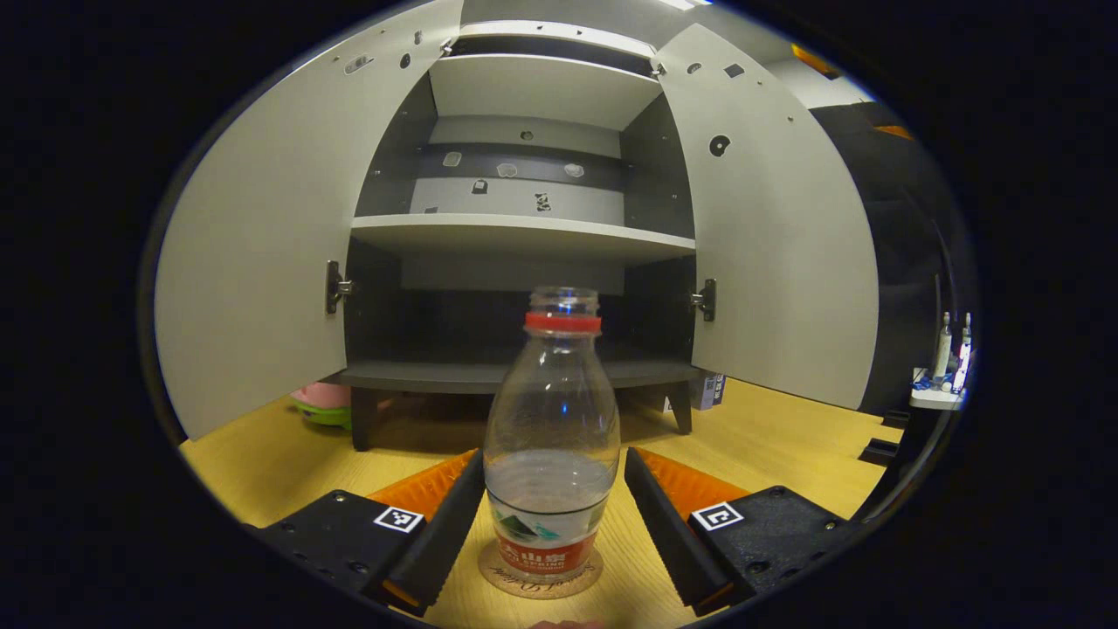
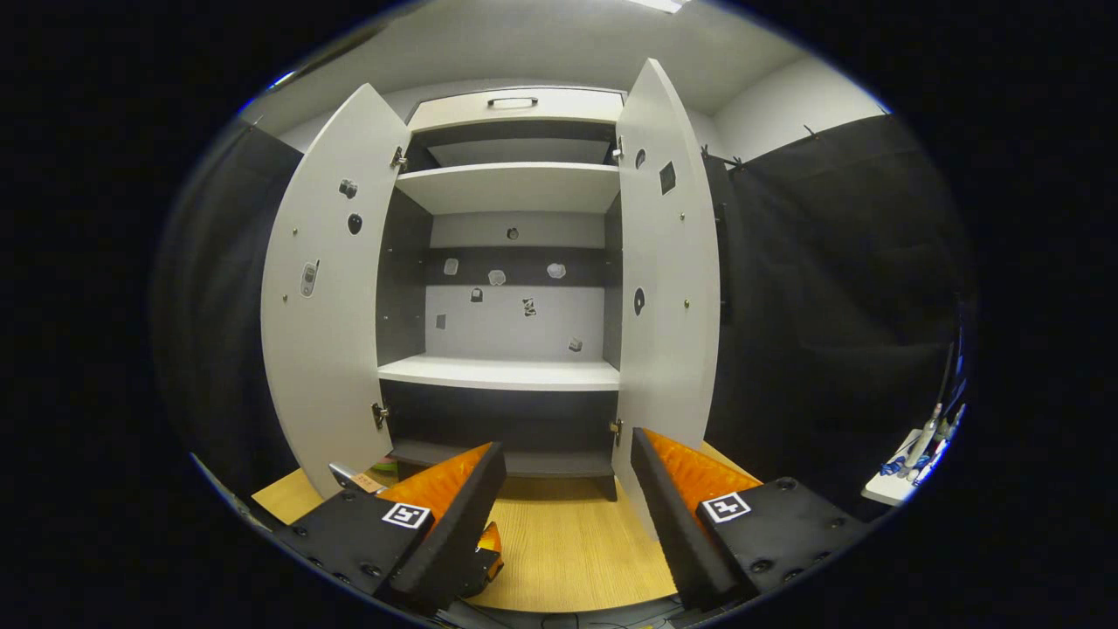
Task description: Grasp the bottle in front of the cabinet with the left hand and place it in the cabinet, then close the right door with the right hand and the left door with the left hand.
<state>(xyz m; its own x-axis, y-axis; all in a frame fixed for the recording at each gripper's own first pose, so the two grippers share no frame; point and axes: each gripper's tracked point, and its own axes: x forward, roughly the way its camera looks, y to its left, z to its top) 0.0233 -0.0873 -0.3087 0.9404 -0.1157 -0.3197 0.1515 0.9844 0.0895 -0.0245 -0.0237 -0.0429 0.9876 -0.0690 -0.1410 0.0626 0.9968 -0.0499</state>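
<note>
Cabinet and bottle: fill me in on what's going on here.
A person holds a tool in each hand. The left tool is open around the bottle, which stands on a coaster on the table before the cabinet. The fingers aren't pressing on it. Both doors are open. The right tool is open, holding nothing.

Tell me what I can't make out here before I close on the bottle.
- Bottle, left gripper view: whether the left hand-held gripper fingers touch it; a gap seems to remain.
- Cabinet bottom compartment, both views: too dark to see its contents.
- Pink and green object, left gripper view: mostly hidden behind the left door.
</note>
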